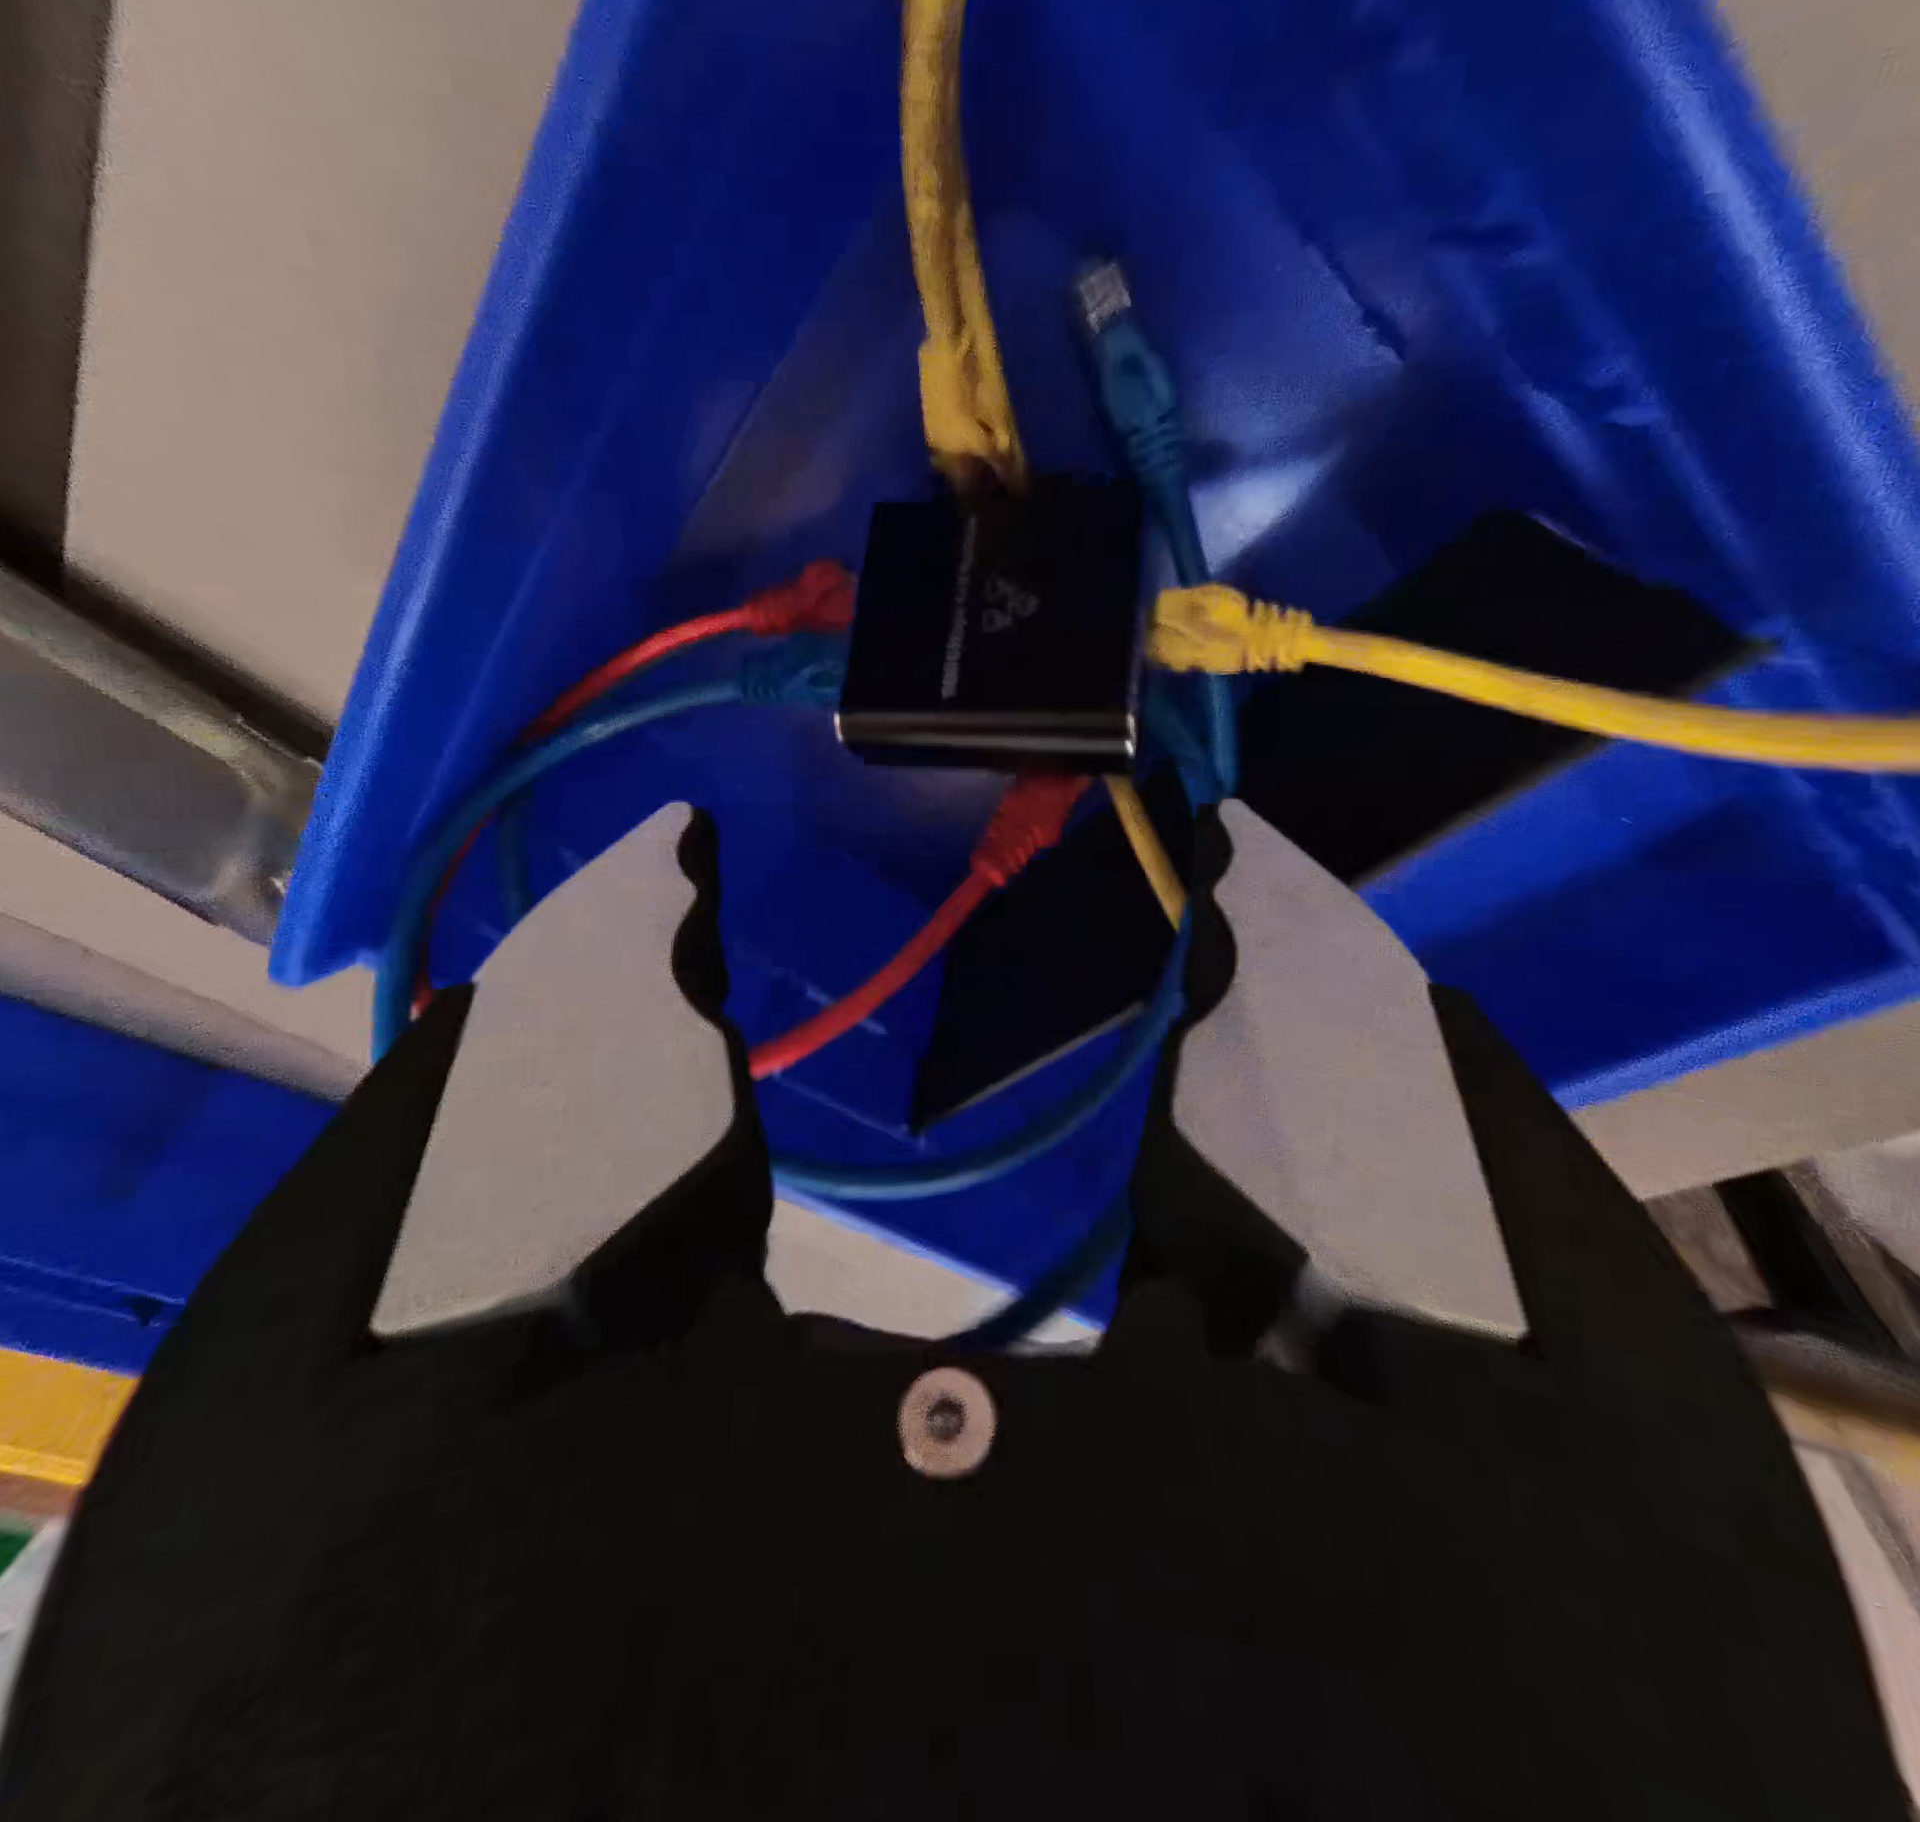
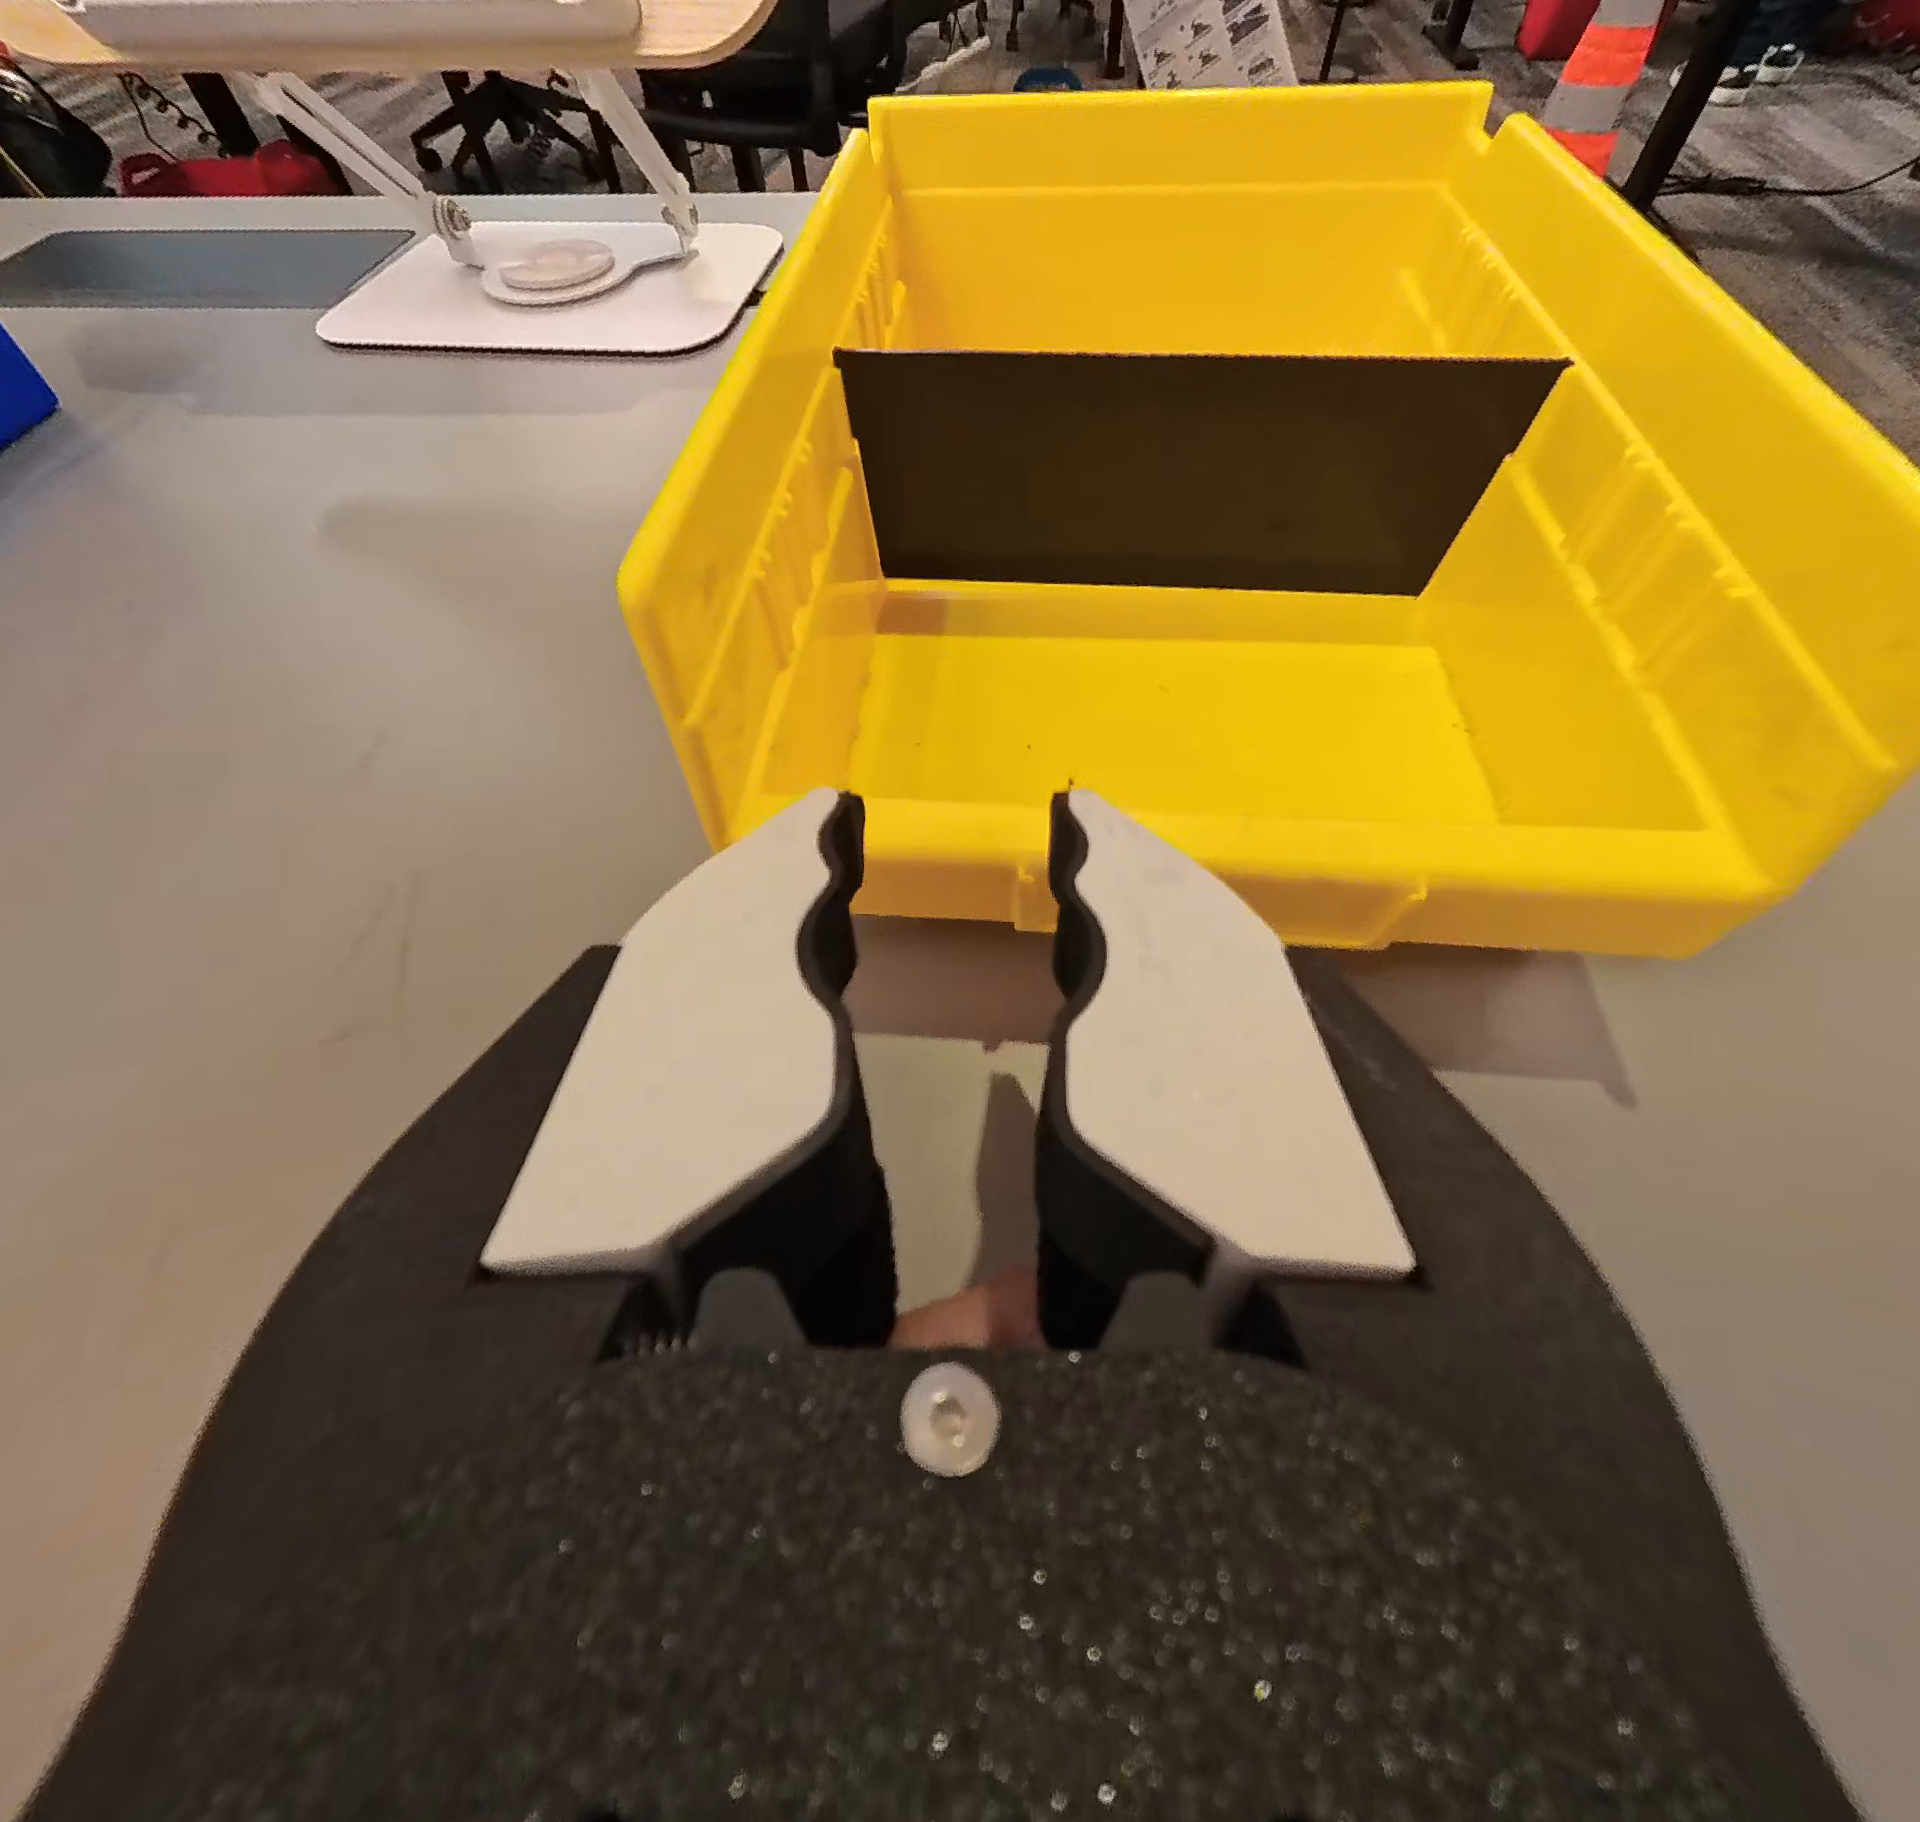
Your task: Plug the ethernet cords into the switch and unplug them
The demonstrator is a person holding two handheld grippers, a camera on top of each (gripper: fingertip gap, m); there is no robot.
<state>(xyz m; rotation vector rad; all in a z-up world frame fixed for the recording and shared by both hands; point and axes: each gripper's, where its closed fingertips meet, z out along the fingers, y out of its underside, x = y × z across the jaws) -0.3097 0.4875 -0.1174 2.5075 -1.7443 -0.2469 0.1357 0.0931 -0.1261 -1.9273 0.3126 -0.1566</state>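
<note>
The black switch (image 1: 995, 619) sits inside the blue bin (image 1: 1455, 266), with red (image 1: 800, 600), blue (image 1: 790, 676) and yellow (image 1: 1226, 632) cords at its sides. The left gripper (image 1: 951, 816) hovers just short of it, fingers spread and empty. The right gripper (image 2: 954, 806), fingers parted, faces a yellow bin (image 2: 1174, 151) on the grey surface (image 2: 312, 681).
</note>
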